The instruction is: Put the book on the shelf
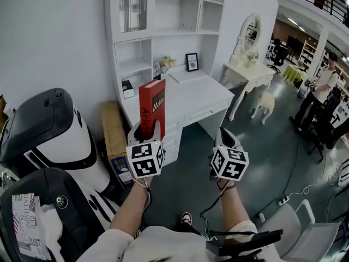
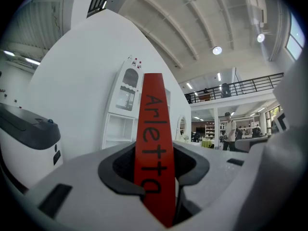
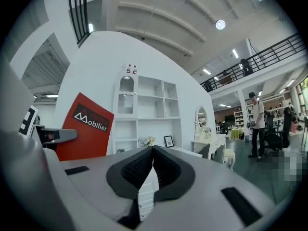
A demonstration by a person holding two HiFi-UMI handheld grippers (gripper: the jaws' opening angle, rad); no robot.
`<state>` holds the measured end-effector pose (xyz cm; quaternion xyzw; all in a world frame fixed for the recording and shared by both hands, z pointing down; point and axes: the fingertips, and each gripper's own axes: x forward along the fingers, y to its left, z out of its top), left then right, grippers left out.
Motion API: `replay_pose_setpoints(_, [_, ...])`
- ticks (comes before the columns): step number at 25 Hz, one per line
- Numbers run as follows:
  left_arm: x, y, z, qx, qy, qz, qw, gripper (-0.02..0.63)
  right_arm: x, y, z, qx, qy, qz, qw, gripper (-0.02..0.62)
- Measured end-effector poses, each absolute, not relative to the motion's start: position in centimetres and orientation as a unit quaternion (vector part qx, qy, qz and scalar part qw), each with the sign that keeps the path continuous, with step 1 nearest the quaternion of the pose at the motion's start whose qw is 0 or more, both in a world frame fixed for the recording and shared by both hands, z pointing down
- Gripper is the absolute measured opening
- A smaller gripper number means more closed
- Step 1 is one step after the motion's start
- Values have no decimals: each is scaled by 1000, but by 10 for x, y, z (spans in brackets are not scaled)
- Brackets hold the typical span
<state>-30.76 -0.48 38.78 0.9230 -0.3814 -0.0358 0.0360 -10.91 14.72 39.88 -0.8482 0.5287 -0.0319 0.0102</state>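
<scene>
— Closest in sits the marker cube [image 1: 145, 159] of the left gripper [image 1: 147, 129], low in front of the white shelf unit [image 1: 163, 21]. What does that gripper carry?

— Its jaws pinch the red book [image 1: 152, 105] by the lower end, spine toward that gripper's own camera. The book stands upright in the air, short of the shelf unit and not yet on any shelf.

— And the right gripper [image 1: 228, 141]?

— Jaws pressed together with nothing between them. It hangs to the right of the book, also short of the shelf unit.

— How should the book handle?

— Probably a stiff hardback: rigid, not fragile, fairly heavy for a pinch at one end. The smooth-looking cover could slip or swing when held so low. A hold nearer the middle, or the free gripper steadying the top, seems safer.

— Surface and room?

— At the shelf unit's foot runs a white counter [image 1: 210, 97], with a picture frame [image 1: 192, 61] and flowers [image 1: 163, 64] at its back. Dark floor [image 1: 256, 146] spreads right of the shelf unit, past a white dressing table [image 1: 248, 72], and a person [image 1: 322, 89] stands farther off.
</scene>
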Motion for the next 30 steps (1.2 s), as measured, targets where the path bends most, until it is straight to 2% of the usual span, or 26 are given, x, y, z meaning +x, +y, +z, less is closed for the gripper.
replay_pose_setpoints(30, [-131,-108,386,900,-433,-31,33,166,96,28,405,-819,571,-48,9,21])
